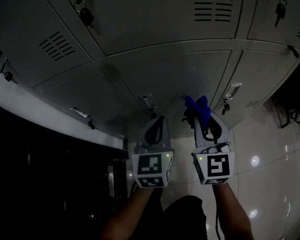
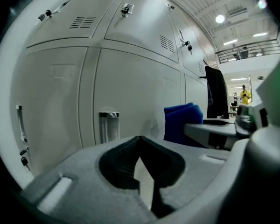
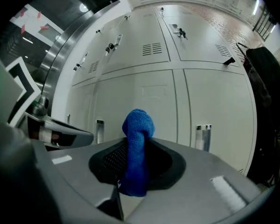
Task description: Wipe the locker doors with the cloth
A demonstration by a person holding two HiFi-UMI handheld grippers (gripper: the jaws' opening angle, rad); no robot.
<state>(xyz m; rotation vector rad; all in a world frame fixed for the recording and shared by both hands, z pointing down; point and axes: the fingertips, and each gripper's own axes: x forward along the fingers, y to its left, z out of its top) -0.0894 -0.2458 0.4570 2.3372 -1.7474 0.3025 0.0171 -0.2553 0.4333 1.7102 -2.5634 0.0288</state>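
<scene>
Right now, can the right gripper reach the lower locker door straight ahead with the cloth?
Probably yes. The right gripper is shut on the blue cloth, which sticks out past the jaws toward the lower locker door. Nothing shows between them; the left gripper sits aside.

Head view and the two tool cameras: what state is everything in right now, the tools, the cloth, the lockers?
left tool: shut, nothing between its jaws.
right tool: shut on the blue cloth.
blue cloth: bunched up, pinched upright in the right tool.
locker doors: all closed.
keys: hanging on several doors.
</scene>
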